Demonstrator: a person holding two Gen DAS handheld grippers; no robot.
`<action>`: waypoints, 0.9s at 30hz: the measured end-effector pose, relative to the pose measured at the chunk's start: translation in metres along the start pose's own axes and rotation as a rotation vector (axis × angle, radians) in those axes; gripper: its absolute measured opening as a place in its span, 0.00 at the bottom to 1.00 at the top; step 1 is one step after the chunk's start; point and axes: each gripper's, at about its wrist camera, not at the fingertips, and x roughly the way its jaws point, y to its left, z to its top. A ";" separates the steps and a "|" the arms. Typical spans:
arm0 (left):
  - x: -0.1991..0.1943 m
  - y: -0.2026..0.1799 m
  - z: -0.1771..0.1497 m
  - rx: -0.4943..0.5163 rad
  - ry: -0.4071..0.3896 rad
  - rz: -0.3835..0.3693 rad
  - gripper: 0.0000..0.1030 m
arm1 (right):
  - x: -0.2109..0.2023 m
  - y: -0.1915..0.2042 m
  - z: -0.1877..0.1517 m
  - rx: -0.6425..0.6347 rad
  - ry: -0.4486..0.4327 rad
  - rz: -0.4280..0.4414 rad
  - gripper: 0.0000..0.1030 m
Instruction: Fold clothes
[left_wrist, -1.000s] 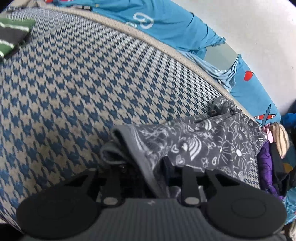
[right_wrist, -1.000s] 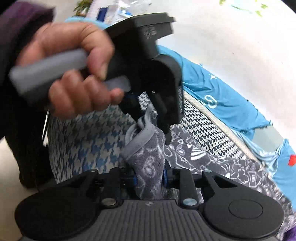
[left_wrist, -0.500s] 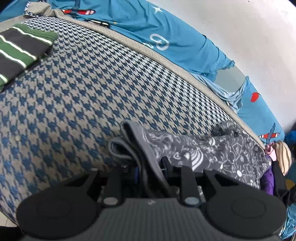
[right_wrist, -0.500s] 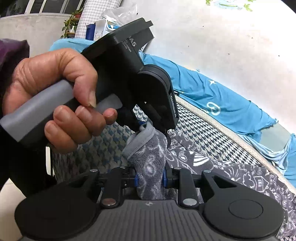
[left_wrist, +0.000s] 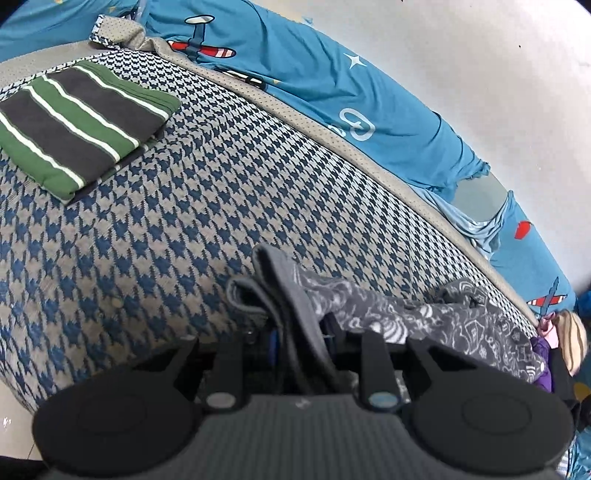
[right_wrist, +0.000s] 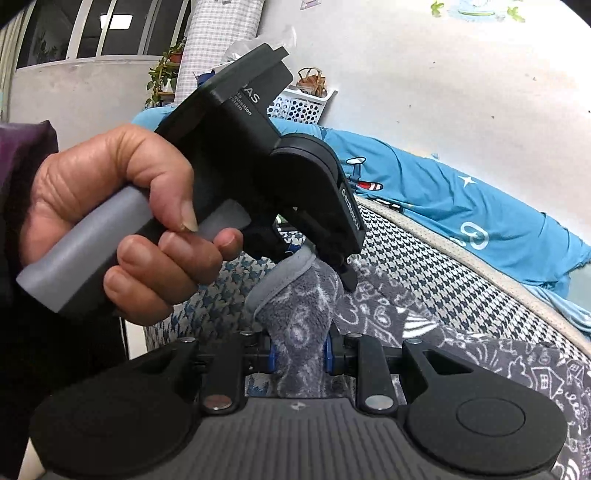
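Observation:
A grey fleece garment with white doodle print (left_wrist: 424, 317) lies across the houndstooth bed cover (left_wrist: 166, 229), stretching off to the right. My left gripper (left_wrist: 299, 343) is shut on its bunched grey hem, which stands up between the jaws. In the right wrist view my right gripper (right_wrist: 297, 350) is shut on another fold of the same garment (right_wrist: 299, 317). Just ahead of it a hand (right_wrist: 122, 221) holds the left gripper's handle, whose fingers (right_wrist: 347, 280) pinch the hem. The fabric hangs slack between the two grips.
A folded green and dark striped garment (left_wrist: 77, 125) lies at the bed's far left. A blue cartoon-print sheet (left_wrist: 332, 92) runs along the white wall. More clothes are piled at the right edge (left_wrist: 554, 354). A white basket (right_wrist: 299, 107) stands behind the bed.
Both grippers have risen and swung left with the grey garment, lifting its hem off the bed. The striped garment has come further into the left wrist view.

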 end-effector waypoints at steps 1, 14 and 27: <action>0.000 -0.002 0.001 0.002 -0.004 -0.001 0.20 | -0.001 0.000 0.000 0.002 -0.003 -0.002 0.22; 0.002 -0.023 -0.001 -0.013 -0.034 -0.017 0.20 | -0.017 -0.001 -0.001 -0.003 -0.028 -0.009 0.22; 0.012 -0.006 -0.001 -0.063 -0.005 0.034 0.21 | -0.036 -0.030 -0.010 0.065 0.034 0.121 0.37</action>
